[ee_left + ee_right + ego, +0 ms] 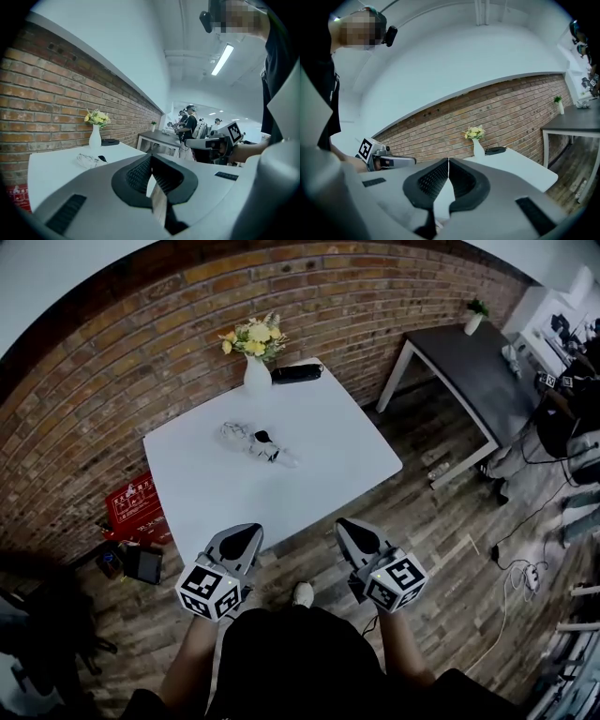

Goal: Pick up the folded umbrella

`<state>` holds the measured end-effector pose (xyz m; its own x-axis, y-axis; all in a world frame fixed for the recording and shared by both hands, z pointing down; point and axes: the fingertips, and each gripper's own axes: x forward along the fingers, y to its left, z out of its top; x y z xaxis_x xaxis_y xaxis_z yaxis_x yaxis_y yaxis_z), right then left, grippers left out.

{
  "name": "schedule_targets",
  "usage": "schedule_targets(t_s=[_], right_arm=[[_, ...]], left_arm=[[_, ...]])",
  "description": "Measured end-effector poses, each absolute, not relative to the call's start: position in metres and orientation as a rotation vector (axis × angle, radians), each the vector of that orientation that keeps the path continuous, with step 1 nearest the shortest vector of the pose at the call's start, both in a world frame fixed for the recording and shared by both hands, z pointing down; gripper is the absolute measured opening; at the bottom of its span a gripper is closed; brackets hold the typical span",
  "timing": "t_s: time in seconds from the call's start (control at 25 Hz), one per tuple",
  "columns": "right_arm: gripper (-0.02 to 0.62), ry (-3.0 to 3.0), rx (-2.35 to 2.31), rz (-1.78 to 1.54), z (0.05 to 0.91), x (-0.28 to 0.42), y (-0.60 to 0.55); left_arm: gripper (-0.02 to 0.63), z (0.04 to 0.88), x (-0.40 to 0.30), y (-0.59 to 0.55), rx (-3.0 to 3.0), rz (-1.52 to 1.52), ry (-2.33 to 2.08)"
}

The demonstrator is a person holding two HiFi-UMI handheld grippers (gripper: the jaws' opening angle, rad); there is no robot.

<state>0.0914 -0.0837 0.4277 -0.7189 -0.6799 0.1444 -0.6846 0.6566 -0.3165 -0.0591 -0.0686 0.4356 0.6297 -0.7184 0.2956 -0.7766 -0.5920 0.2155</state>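
A black folded umbrella (297, 372) lies at the far edge of the white table (328, 474), beside a white vase of yellow flowers (257, 371). The same umbrella (110, 141) shows small in the left gripper view, and the umbrella (495, 150) lies beside the vase in the right gripper view. My left gripper (246, 538) and right gripper (352, 529) hover side by side off the table's near edge, well short of the umbrella. Both are shut with nothing between the jaws: left gripper (151, 161), right gripper (448, 164).
A crumpled clear wrapper with a black piece (258, 442) lies mid-table. A dark table (478, 371) with a small plant stands to the right. A red crate (136, 507) and a black box sit on the floor at left; cables trail at right. People stand in the background.
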Motion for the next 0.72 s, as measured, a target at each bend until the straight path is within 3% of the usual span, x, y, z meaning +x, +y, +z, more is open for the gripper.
schedule_targets(t_s=[0.72], right_arm=[[0.023, -2.831, 1.123, 0.608, 0.44, 0.103, -0.127]], left_arm=[[0.015, 0.453, -0.055, -0.115, 2.475, 0.289, -1.246]])
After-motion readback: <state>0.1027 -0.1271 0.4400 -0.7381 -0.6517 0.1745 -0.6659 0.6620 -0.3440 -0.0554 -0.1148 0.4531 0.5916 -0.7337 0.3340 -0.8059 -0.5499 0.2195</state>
